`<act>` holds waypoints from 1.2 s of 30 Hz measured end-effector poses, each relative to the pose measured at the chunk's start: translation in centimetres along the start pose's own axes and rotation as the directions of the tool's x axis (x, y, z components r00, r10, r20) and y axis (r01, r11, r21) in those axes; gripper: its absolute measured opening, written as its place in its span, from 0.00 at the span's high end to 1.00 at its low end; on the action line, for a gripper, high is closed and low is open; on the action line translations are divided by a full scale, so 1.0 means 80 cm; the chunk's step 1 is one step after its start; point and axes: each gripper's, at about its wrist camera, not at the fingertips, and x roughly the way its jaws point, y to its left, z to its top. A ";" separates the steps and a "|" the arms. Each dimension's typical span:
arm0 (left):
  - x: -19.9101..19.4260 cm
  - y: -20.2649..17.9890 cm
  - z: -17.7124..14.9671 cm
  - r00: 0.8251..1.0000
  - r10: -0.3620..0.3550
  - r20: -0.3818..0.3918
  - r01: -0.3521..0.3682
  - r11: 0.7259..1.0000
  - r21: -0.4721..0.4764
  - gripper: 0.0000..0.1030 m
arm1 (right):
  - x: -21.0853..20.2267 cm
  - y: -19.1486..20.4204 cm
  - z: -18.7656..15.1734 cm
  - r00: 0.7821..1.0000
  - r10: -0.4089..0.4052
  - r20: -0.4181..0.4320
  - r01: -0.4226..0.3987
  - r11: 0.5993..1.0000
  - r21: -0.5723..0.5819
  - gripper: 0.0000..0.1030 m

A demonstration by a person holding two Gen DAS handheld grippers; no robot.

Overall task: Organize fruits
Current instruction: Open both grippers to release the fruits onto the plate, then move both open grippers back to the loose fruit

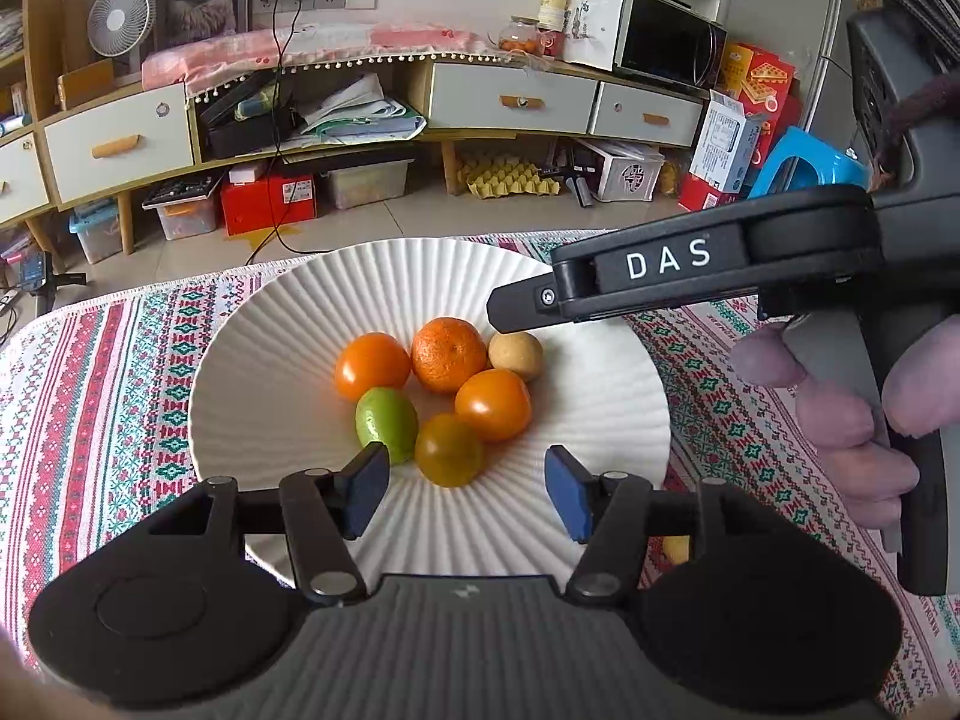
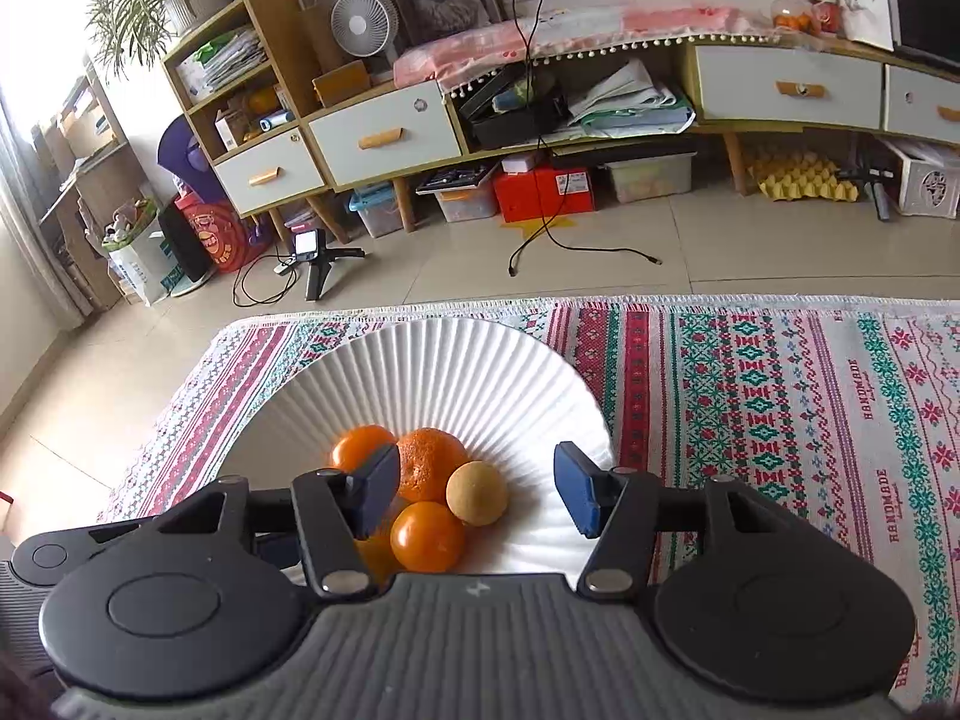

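Six fruits already lie clustered in the well of the white fluted plate (image 1: 252, 360), which sits on the patterned cloth (image 1: 90, 372) over the tabletop. Just ahead of the left gripper (image 1: 465, 489), whose jaws are spread with nothing between them, sit the yellow-green tomato (image 1: 449, 450) and, toward the left jaw, the lime (image 1: 386, 423); beyond them are two orange tomatoes (image 1: 372, 365) (image 1: 493, 405), the dimpled mandarin (image 1: 448, 354) and a small tan round fruit (image 1: 516, 355), all touching or nearly touching.

The right gripper (image 2: 477, 495) hangs over the same plate (image 2: 432, 372) with its jaws likewise spread and empty. The tan fruit (image 2: 477, 492) lies between them but lower, resting on the plate; it looks as though it has just been set down, though that is only a guess. In the left wrist view the right gripper (image 1: 516, 303) reaches in from the right, its tip just above that fruit.

By this evidence the gathering is mostly done. One thing seems left: a small yellow object (image 1: 677, 547), probably another fruit, peeks out on the cloth behind the left gripper's right jaw arm, off the plate. Most of it is hidden, so I cannot be sure. The stretch of cloth (image 2: 780, 420) to the right of the right jaws shows no further fruit.
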 end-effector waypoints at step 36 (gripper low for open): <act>-0.084 0.012 -0.088 0.998 0.057 -0.031 -0.059 0.998 -0.036 0.01 | -0.079 0.007 -0.095 0.981 -0.192 -0.036 0.190 0.981 -0.048 0.04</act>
